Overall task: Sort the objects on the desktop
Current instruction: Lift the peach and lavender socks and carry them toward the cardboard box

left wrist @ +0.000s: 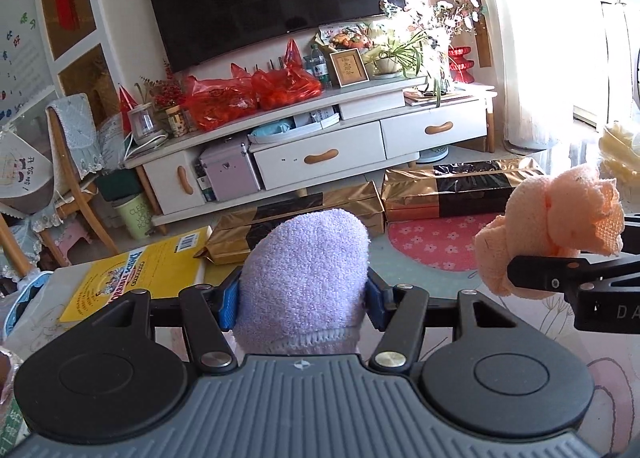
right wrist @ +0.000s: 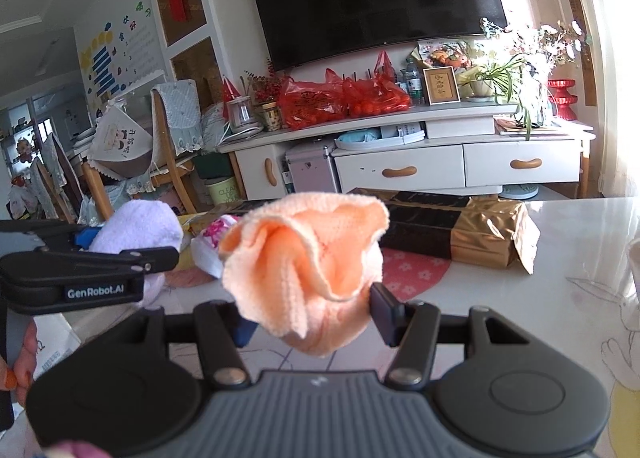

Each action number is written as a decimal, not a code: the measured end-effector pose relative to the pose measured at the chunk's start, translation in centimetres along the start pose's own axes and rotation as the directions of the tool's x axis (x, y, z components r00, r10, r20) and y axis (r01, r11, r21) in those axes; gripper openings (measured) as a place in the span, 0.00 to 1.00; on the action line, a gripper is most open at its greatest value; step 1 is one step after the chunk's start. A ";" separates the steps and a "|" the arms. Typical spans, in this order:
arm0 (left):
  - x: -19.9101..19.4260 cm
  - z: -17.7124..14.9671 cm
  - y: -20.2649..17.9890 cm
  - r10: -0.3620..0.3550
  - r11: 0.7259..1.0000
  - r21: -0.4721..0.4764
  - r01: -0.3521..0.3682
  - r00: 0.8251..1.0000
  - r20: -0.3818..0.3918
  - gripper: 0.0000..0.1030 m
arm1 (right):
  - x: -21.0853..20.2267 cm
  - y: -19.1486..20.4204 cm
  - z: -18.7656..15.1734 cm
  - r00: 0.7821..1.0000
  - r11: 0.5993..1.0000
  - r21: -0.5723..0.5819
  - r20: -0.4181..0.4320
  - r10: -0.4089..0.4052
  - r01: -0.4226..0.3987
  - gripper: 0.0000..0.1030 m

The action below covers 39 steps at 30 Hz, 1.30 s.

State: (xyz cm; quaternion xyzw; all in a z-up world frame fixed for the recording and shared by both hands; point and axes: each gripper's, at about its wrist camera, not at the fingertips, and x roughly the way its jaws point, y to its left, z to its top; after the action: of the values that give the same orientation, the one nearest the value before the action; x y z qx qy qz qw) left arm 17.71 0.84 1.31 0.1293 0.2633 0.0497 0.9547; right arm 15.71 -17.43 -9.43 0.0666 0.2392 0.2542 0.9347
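The left gripper (left wrist: 302,304) is clamped on a rolled lilac towel (left wrist: 304,274), its blue pads (left wrist: 229,306) pressed into both sides of the roll. The right gripper (right wrist: 308,318) is closed in the same way on a bunched peach cloth (right wrist: 308,262), whose loose edges flare open above the jaws (like a flower). Both bundles are held up above the white table (right wrist: 540,258), side by side and apart. On the table behind the left gripper a yellow book (left wrist: 144,270) is laid flat. Past the table edge, gold-and-black wrapped boxes (left wrist: 460,193) are seen before a white TV cabinet (left wrist: 320,153).
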 end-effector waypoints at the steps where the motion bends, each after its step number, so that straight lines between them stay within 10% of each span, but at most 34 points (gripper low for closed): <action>1: -0.4 0.0 0.1 0.002 1.000 -0.002 -0.002 1.000 0.005 0.70 | -0.2 0.2 0.0 1.000 1.000 -0.002 -0.001 0.001 -0.001 0.55; 39: -12.7 -1.1 5.3 0.040 0.994 -0.099 -0.034 0.998 0.056 0.72 | -8.0 8.2 -2.1 0.999 0.998 -0.045 0.005 0.034 -0.034 0.55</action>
State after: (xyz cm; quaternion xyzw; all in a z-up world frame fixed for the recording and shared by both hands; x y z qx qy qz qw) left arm 6.18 4.07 8.08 0.0886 0.2301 0.0766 0.9661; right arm 5.05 -14.45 -5.96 0.0504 0.2294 0.2750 0.9323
